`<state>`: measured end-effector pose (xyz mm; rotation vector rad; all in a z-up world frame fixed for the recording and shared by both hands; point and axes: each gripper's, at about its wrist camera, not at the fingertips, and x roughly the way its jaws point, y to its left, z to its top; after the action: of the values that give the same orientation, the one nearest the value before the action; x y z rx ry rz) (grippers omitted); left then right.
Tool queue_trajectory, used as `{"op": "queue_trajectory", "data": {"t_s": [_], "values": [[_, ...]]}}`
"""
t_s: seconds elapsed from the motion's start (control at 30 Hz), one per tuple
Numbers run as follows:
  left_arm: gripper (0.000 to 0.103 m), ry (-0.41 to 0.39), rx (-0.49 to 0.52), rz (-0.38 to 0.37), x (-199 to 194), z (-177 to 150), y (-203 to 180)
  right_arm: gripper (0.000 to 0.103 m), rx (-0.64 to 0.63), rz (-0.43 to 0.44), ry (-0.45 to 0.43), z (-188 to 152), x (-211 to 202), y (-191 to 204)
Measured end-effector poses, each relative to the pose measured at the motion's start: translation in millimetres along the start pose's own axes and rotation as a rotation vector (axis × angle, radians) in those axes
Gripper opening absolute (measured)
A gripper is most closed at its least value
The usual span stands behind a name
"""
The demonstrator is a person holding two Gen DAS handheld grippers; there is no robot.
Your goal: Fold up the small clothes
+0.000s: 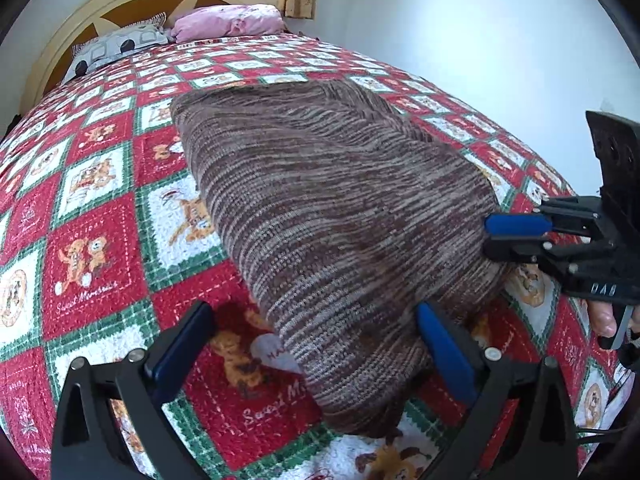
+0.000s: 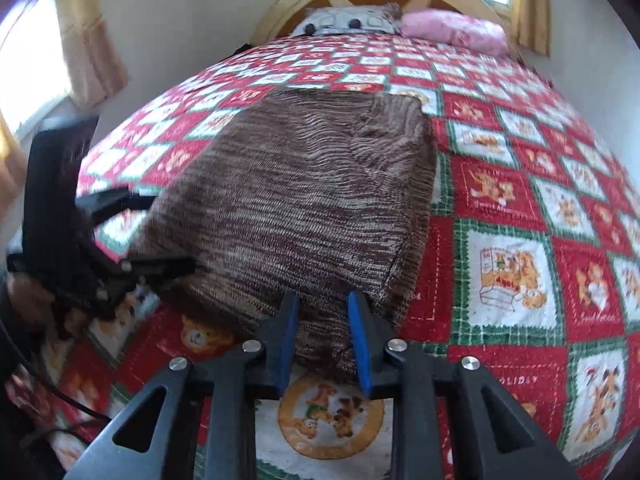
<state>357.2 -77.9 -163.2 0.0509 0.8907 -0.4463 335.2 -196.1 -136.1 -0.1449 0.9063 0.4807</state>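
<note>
Two claws work at the near edge of the brown knitted garment [image 1: 332, 200], which lies folded into a thick block on the chequered bedspread [image 1: 100, 220], its long side running toward 12 o'clock.

My left claw [image 1: 314, 308] stands wide. The garment's near corner sits between its fingers without being pinched, so I judge that this side is free while the other claw works.

My right claw [image 2: 323, 300] stands narrow at the 6 o'clock edge, angled down. The hem lies in the gap between its blue pads [image 2: 288, 332]. This placement suits lifting that edge for the next fold.

Not resolvable:
- Whether the right pads actually press the knit. The cloth fills the gap, but contact is unclear in both views.
- The layers under the block and any sleeves.
- The hand [image 1: 600, 316] holding the right claw, cut off at 3 o'clock in the left view.
- The left claw in the right view, blurred at 9 o'clock.
</note>
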Motion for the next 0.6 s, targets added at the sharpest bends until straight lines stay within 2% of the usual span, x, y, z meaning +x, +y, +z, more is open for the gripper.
{"op": "queue_trajectory", "data": {"t_s": [0.07,0.33,0.4,0.43,0.47,0.5,0.53,0.6], "values": [[0.103,0.006,0.000,0.000,0.6,0.5,-0.1,0.026,-0.004,0.004,-0.011,-1.4,0.6,-1.7],[0.103,0.022,-0.027,-0.001,0.4,4.2,1.9,0.029,0.054,0.109,0.009,11.7,-9.2,-14.5],[0.103,0.025,-0.043,-0.004,-1.6,4.5,3.5,0.033,0.063,0.114,-0.022,17.8,-18.1,-17.9],[0.103,0.024,-0.048,-0.007,-3.4,4.8,4.0,0.039,0.067,0.114,-0.042,20.8,-22.2,-20.2],[0.103,0.019,-0.048,-0.009,-5.1,4.8,4.4,0.050,0.078,0.114,-0.068,25.0,-27.5,-23.8],[0.103,0.010,-0.047,-0.011,-7.3,4.7,4.0,0.054,0.096,0.108,-0.091,29.7,-31.6,-28.9],[0.103,0.007,-0.045,-0.011,-9.0,5.3,3.5,0.057,0.109,0.102,-0.105,32.8,-32.8,-33.3],[0.103,0.009,-0.038,-0.007,-10.4,7.0,1.7,0.058,0.147,0.090,-0.125,41.7,-31.3,-45.4]]}}
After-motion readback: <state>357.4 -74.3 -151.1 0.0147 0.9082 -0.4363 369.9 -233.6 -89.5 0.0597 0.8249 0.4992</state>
